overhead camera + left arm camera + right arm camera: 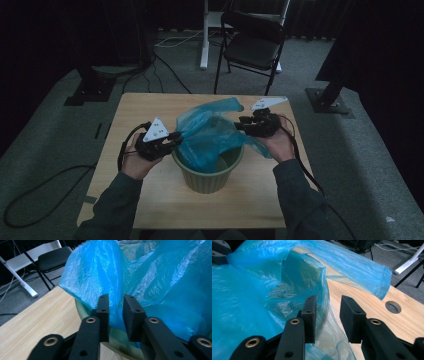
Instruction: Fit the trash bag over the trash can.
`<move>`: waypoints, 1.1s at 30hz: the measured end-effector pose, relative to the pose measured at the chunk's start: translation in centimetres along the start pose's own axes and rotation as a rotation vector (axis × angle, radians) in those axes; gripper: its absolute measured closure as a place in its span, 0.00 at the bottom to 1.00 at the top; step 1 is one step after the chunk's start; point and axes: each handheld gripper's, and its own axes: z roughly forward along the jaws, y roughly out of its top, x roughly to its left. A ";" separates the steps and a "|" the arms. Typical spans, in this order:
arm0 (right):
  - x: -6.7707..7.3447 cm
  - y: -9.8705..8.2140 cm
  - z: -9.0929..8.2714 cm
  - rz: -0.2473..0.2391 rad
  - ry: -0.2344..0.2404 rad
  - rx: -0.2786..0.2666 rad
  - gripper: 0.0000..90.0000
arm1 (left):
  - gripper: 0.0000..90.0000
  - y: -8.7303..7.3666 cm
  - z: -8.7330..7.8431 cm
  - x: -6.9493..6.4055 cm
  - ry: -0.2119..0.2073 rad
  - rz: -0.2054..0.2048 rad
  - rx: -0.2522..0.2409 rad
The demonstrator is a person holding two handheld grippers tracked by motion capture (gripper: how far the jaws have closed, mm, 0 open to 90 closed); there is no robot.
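High view: green pot mid-table toward the near edge, blue bag stuffed in it, left gripper and right gripper at its sides. Left gripper view: jaws apart, bag film between, not pinched. Right gripper view: jaws apart, bag edge between.

Nothing readable anywhere here, honestly: no label, brand, number or sign on the blue plastic bag, the green pot, the wooden table or the folding chair.
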 end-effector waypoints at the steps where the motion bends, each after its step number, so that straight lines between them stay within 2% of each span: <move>1: 0.0 0.0 0.2 0.002 -0.001 0.006 0.75 | 0.81 0.1 0.0 0.0 0.002 0.003 -0.003; 11: 0.2 -0.2 0.5 -0.001 0.024 0.036 0.84 | 0.76 1.3 0.0 -0.1 0.023 0.010 -0.025; 18: 0.2 -0.2 0.5 -0.006 0.035 0.026 0.93 | 0.76 2.9 0.5 0.1 0.036 0.012 -0.021; 21: 0.2 -0.1 0.4 -0.004 0.033 0.021 0.96 | 0.74 3.9 1.2 0.0 0.040 0.025 -0.007; 26: 0.3 -0.1 0.5 -0.005 0.030 0.015 0.98 | 0.69 5.6 3.4 -0.3 0.057 0.039 0.033; 29: 0.3 -0.2 0.4 -0.005 0.030 0.015 0.98 | 0.65 6.4 5.0 -0.7 0.103 0.063 0.084; 30: 0.3 -0.2 0.4 -0.005 0.030 0.015 0.98 | 0.65 6.4 5.0 -0.7 0.103 0.063 0.084; 31: 0.3 -0.2 0.4 -0.008 0.028 0.018 0.98 | 0.66 6.6 5.7 -0.9 0.127 0.079 0.108; 33: 0.4 -0.2 0.3 -0.014 0.024 0.020 0.98 | 0.76 6.6 6.1 -1.0 0.129 0.086 0.119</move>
